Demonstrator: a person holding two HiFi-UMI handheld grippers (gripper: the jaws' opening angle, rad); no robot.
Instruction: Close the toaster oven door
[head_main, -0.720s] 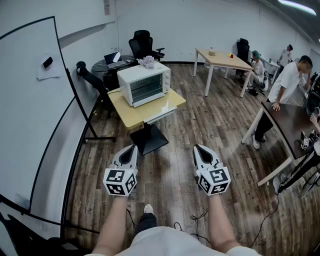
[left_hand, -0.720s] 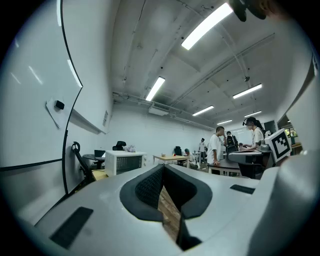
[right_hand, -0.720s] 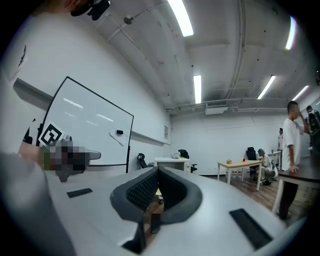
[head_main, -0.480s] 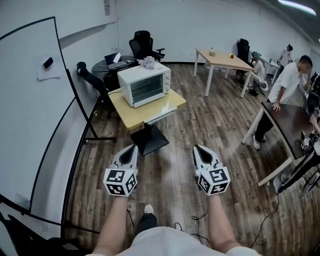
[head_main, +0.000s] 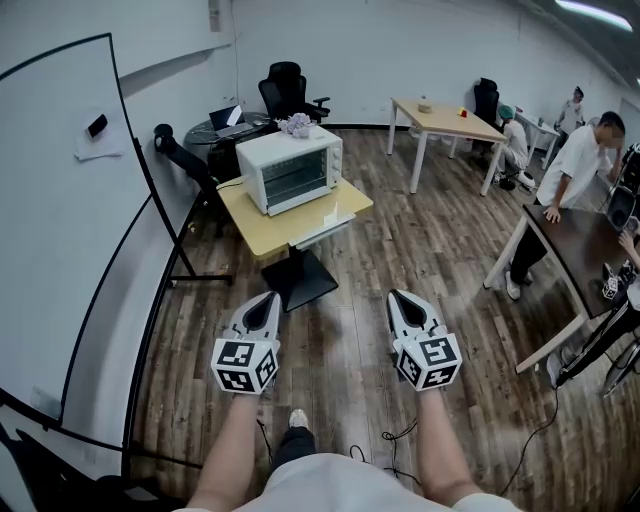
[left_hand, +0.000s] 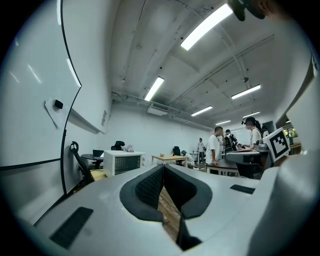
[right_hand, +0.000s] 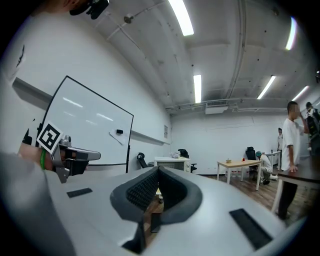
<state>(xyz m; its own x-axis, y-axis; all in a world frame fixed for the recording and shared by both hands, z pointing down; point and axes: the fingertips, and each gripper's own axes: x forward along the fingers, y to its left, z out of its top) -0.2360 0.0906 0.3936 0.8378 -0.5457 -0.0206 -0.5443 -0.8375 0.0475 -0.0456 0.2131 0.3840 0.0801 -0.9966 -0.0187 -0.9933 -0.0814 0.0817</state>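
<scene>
Toaster oven (head_main: 290, 168) — head view: white, standing on a yellow worktop (head_main: 255, 228) far ahead across the wood floor (head_main: 340, 340), well apart from both tools. Left hand-held gripper (head_main: 266, 298) and right hand-held gripper (head_main: 401, 298) are held level, side by side, low in frame.
Left gripper view: jaws pressed together, nothing between them; oven small in the distance, left of the tips.
Right gripper view: jaws likewise closed and empty — oven just beyond the tips.

Open office, whiteboard (head_main: 55, 250), wooden desk (head_main: 447, 119), swivel chair (head_main: 286, 86)
</scene>
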